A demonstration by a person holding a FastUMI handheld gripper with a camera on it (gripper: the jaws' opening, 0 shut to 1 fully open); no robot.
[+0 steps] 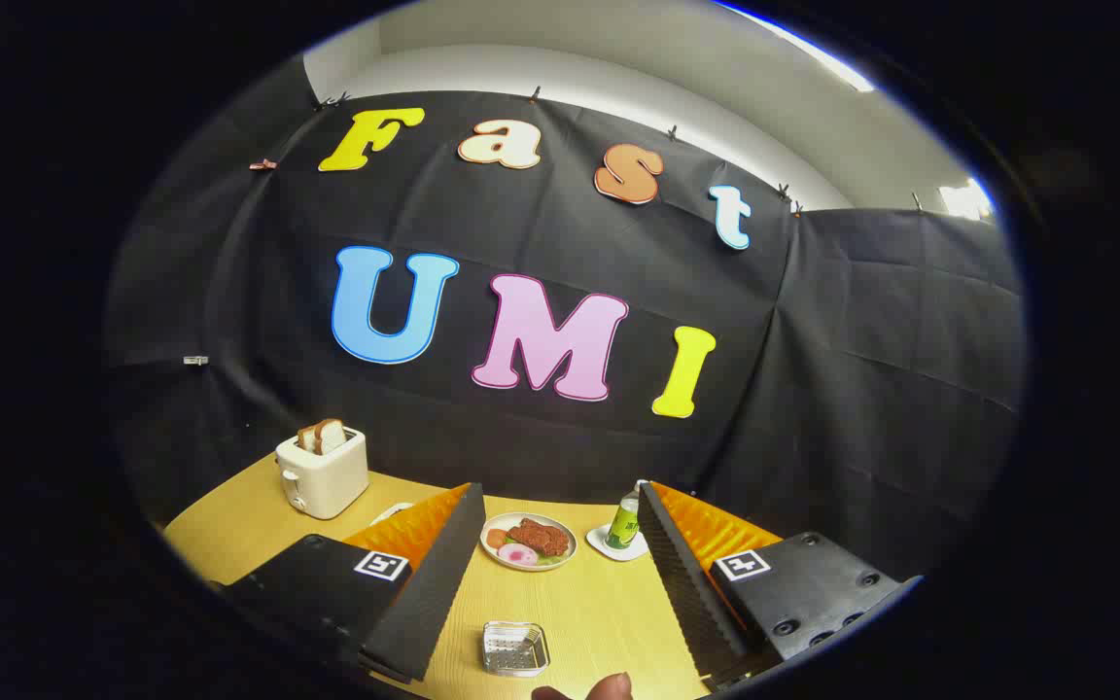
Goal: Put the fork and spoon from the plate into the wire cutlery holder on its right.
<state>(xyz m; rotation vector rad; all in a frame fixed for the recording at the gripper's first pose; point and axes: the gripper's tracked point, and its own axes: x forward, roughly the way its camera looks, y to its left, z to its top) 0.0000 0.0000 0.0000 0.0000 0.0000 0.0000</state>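
Pale yellow wood grain is what we've got for the worktop (599,603) here, with black cloth as the booth wall behind it; our gripper (560,574) hangs above it with its fingers (424,583) spread wide apart, nothing between them but bare worktop and a few bits further on; just ahead and between the fingers sits a small wire cutlery holder (515,648), squarish and shiny, looking empty as far as we can tell; beyond it, still between the fingers, there's a plate (528,541) with what looks like a brown piece of meat and some pink and orange slices; honestly we can't make out a fork or spoon on it at this size; off beside the right finger stands a green bottle (624,523) on a white coaster (616,544); well off past the left finger is a cream toaster (321,473) with bread slices (324,436) sticking up; a fingertip (609,686) pokes in nearest us, close to the holder.
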